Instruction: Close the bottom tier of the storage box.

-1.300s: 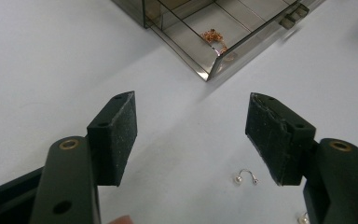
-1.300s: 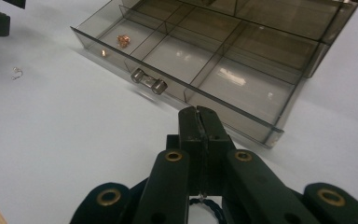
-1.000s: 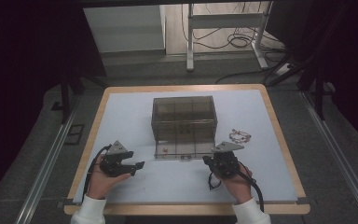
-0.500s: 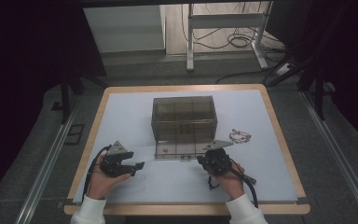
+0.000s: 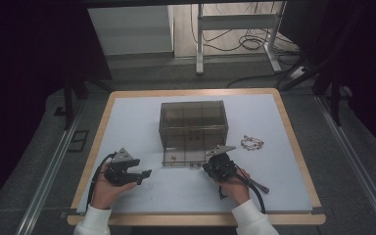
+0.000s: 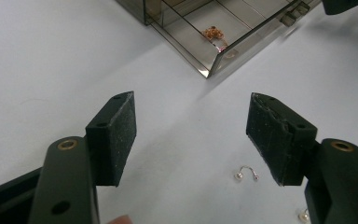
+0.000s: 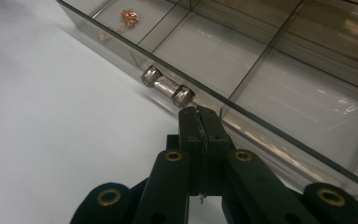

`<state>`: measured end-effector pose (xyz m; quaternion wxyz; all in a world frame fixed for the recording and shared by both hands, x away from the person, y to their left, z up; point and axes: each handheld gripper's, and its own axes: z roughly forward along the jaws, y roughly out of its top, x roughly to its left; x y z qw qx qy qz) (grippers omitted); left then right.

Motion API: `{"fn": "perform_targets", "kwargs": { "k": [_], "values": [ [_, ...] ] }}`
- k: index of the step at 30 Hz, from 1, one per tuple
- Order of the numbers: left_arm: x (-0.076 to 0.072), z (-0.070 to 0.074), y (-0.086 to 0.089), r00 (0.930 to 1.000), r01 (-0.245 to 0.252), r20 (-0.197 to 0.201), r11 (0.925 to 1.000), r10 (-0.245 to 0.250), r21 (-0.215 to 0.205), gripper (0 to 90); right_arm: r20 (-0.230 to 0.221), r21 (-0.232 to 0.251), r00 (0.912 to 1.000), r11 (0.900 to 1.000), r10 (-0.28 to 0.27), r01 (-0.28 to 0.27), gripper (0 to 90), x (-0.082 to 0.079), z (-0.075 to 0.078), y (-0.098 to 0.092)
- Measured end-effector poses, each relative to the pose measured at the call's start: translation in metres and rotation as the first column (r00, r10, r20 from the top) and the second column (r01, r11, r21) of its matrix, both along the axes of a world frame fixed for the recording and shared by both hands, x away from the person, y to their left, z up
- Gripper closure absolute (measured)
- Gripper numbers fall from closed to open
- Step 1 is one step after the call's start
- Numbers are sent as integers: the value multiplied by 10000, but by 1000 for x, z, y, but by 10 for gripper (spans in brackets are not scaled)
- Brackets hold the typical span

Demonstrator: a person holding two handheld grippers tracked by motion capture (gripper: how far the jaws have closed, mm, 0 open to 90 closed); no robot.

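Right gripper (image 7: 199, 114), clenched empty at lower centre, noses against the drawer (image 7: 270, 60) handle (image 7: 168, 87) — likely to push it; left gripper (image 6: 191, 135) waits released.

Both grippers black: left gripper (image 5: 149, 173), right gripper (image 5: 207, 165). Brass-ringed screw holes, grey three-cornered top plates, trailing black cables. White sleeves (image 5: 93, 223).

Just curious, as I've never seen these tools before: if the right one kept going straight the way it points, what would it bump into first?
Most likely the drawer handle on the clear drawer front. The shut right tool points at it, with its tips just short of it.
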<state>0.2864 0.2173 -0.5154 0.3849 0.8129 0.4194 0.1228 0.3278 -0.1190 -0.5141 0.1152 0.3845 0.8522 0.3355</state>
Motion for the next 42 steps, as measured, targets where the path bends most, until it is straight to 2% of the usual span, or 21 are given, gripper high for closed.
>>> {"fn": "perform_targets", "kwargs": {
  "k": [14,42],
  "values": [
    [0,-1,3,10000,-88,-26,9999,88,-53,333,-174,-122,9998,9999,-67,65,897,8,-6,5],
    [2,-3,5,9999,-86,-70,10000,86,-5,331,-105,-160,9997,9996,-233,232,897,18,-5,8]
  ]
}}
